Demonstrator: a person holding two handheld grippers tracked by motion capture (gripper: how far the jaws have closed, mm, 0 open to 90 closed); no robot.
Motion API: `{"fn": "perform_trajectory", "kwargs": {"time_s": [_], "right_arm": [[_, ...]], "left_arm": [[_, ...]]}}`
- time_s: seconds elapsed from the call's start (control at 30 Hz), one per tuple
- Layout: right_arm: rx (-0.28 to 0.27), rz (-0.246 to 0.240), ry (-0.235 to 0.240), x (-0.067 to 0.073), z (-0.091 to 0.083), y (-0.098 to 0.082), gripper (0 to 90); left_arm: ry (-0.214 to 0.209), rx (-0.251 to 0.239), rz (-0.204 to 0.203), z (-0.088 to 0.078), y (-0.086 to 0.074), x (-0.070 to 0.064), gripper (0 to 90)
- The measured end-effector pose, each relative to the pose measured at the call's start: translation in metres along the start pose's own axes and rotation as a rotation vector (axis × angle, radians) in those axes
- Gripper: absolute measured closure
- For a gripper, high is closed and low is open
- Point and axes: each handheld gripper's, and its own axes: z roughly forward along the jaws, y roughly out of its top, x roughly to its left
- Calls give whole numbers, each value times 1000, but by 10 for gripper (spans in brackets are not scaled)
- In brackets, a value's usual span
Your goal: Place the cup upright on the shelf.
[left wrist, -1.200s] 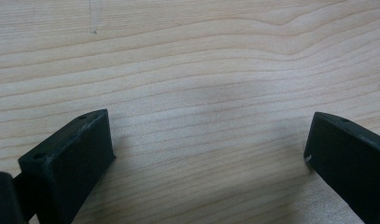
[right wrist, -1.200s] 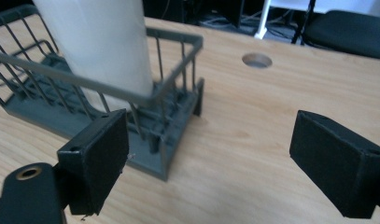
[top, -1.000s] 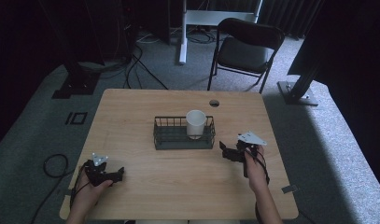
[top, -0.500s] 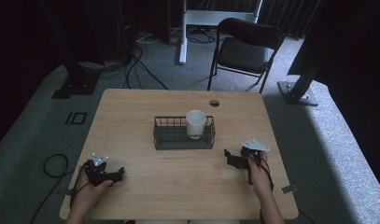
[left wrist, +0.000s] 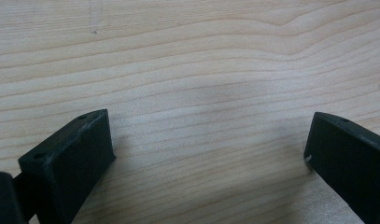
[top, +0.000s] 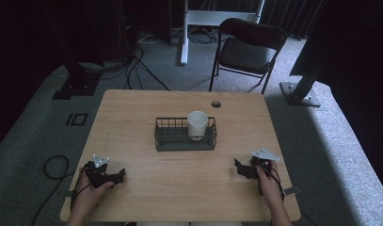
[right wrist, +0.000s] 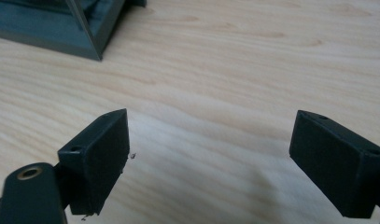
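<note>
Grippers sit parked on the table's near edge — left gripper (top: 117, 177) and right gripper (top: 240, 168), jaws apart and empty; white cup (top: 197, 125) stands upright in the wire basket (top: 164, 140) at centre — likely the next reach.

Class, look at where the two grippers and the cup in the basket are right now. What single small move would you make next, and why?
Probably move the right gripper forward toward the white cup. The cup stands upright in the wire basket, nearer that gripper than the left gripper. Both rest open and empty on the table.
</note>
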Motion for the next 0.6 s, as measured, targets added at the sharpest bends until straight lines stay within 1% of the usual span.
{"fn": "perform_trajectory", "kwargs": {"time_s": [0.03,0.17,0.27,0.43,0.5,0.57,0.6], "right_arm": [[6,0,0,-3,-3,-4,118],[25,-5,2,-6,-7,-10,118],[32,6,6,-7,-12,-16,118],[44,9,12,-7,-17,-22,118],[47,3,14,-8,-19,-24,118],[50,-3,2,-7,-21,-25,118],[62,4,-10,-8,-24,-28,118]], "left_arm": [[0,0,0,0,0,0,15],[0,0,0,0,0,0,15],[0,0,0,0,0,0,15],[0,0,0,0,0,0,15],[0,0,0,0,0,0,15],[0,0,0,0,0,0,15],[0,0,0,0,0,0,15]]}}
